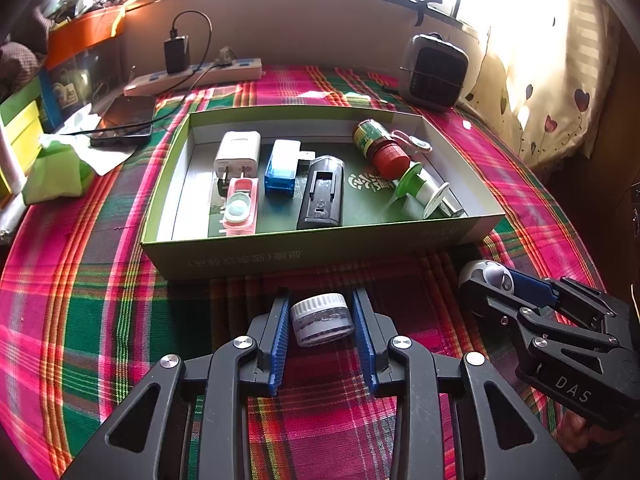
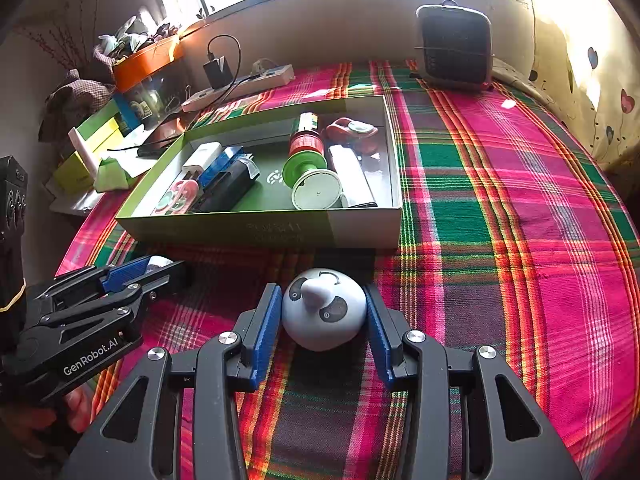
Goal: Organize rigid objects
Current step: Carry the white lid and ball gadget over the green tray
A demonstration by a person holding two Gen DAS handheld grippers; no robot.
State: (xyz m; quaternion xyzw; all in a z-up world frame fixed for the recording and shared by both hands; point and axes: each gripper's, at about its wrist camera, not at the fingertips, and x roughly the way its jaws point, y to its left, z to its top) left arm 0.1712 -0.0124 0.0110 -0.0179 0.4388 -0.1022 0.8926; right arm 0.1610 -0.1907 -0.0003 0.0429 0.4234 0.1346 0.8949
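Observation:
A small clear jar with a white ribbed lid (image 1: 322, 320) stands on the plaid cloth, just in front of the green box (image 1: 280, 248). My left gripper (image 1: 321, 294) is shut on it, a blue pad against each side. To the right, a white panda-faced round toy (image 2: 324, 312) rests on the cloth with my right gripper (image 2: 322, 290) shut around it. From the left wrist view, the right gripper (image 1: 486, 280) and the toy's top show at the right. The box holds a white charger (image 1: 238, 152), a blue case (image 1: 282, 172), a black case (image 1: 322, 196), a pink case (image 1: 240, 206), a red-capped bottle (image 1: 380, 146) and a green spool (image 1: 420, 188).
A power strip (image 1: 196, 76) with a black adapter lies behind the box, and a dark phone (image 1: 124, 120) and green tissue pack (image 1: 56, 176) sit at the left. A small heater (image 1: 434, 72) stands at the back right. Cluttered boxes line the left wall. Plaid cloth stretches right of the box (image 2: 500, 200).

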